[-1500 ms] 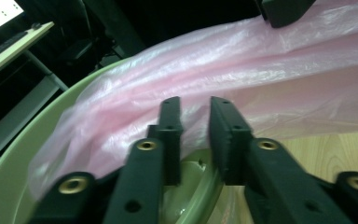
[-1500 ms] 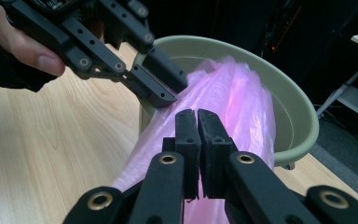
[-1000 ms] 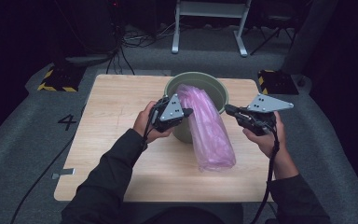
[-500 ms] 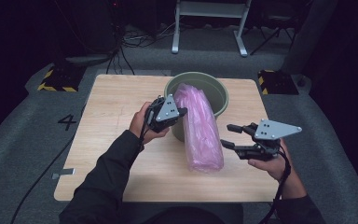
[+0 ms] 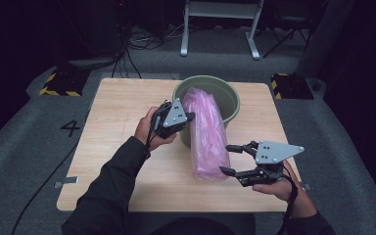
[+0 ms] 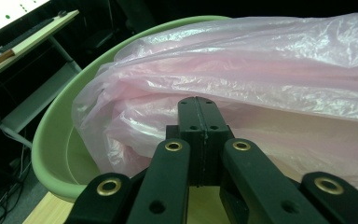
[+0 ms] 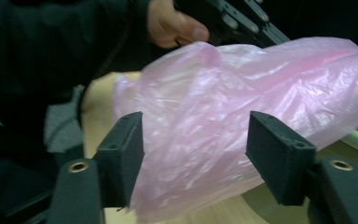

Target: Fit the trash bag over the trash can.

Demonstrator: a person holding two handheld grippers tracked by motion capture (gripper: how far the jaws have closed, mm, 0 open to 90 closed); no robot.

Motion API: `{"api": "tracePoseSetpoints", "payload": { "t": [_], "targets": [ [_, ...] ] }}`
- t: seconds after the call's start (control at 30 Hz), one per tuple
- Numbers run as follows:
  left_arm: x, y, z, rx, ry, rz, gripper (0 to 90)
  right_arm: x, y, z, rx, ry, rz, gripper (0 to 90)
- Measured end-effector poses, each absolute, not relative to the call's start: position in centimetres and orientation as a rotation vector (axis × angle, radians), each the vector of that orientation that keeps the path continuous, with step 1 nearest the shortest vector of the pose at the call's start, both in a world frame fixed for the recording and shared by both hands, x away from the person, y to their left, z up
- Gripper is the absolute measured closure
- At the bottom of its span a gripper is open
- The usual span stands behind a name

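High view. One light wooden table (image 5: pixel 112 147). One green plastic bucket (image 5: pixel 227 100), standing upright toward the table's far side. One pink plastic bag (image 5: pixel 205 137), thin and crinkled, one end lying in the bucket, the rest draped over the near rim and down onto the tabletop. Two handheld grippers. The left gripper (image 5: pixel 188 117) sits at the bucket's near-left rim, at the edge of the bag, its jaws pressed together; whether film is caught between them cannot be told here. The right gripper (image 5: pixel 231 159) is near the table's front right, just beside the bag's lower end, its two jaws spread, having just been opening. Two dark sleeves enter from the bottom edge. One painted numeral 4 (image 5: pixel 70 128) on the grey floor, left of the table.

Left gripper view. One pair of black jaws closed flat against each other, tips against the pink bag (image 6: pixel 242 70). One green bucket rim (image 6: pixel 56 126) curving along the left, bag bulging over it.

Right gripper view. Two black jaws apart, the bag's (image 7: pixel 242 107) loose lower end lying between them, pads not pressing on it. One hand (image 7: pixel 172 23) with the left gripper (image 7: pixel 233 21) beyond, at the bag's far end.
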State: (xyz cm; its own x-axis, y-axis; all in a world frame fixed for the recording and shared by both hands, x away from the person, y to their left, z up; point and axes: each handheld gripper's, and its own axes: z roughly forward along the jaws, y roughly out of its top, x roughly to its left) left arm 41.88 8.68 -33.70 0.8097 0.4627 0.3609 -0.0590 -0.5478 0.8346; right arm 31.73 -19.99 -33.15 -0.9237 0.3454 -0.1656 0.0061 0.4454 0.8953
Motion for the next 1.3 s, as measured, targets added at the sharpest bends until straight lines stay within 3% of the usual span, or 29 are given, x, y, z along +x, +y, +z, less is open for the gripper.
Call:
{"api": "tracePoseSetpoints", "payload": {
  "t": [0.07,0.1,0.17,0.2,0.23,0.37,0.4,0.5,0.6,0.8,0.93,1.3],
  "targets": [
    [41.9,8.7,-33.7,2.046,0.298,0.696,89.9,32.1,-19.6,-33.4,0.307,2.386,1.437,51.6],
    [41.9,8.7,-33.8,2.042,0.302,0.695,88.6,32.5,-19.4,-33.6,0.298,2.402,1.410,67.8],
    [42.0,8.9,-33.8,2.035,0.311,0.695,87.0,32.6,-19.3,-33.7,0.287,2.408,1.406,72.2],
    [42.1,9.0,-33.8,2.019,0.325,0.692,82.4,32.8,-19.1,-33.8,0.281,2.403,1.400,82.8],
    [42.2,9.1,-33.8,2.015,0.330,0.683,80.6,32.8,-19.1,-33.8,0.279,2.401,1.397,85.5],
    [42.2,9.3,-33.9,2.005,0.338,0.686,78.1,32.9,-19.1,-33.7,0.273,2.394,1.413,89.6],
    [42.2,9.3,-33.8,1.997,0.364,0.701,69.5,32.9,-19.1,-33.6,0.275,2.380,1.413,90.0],
    [42.1,9.4,-33.8,1.993,0.373,0.696,65.6,33.0,-19.1,-33.5,0.280,2.367,1.424,90.0],
    [41.9,9.7,-33.6,1.963,0.422,0.722,44.2,33.2,-19.3,-33.3,0.300,2.341,1.437,90.0],
    [40.1,10.4,-32.8,1.947,0.366,0.586,22.8,34.2,-19.8,-33.0,0.375,2.281,1.468,90.0],
    [37.8,10.2,-32.4,1.967,0.287,0.583,21.6,34.8,-19.8,-32.7,0.408,2.253,1.470,90.0],
    [36.1,10.0,-32.2,1.929,0.281,0.512,19.9,36.9,-19.6,-31.9,0.478,2.187,1.478,90.0]
  ]
}}
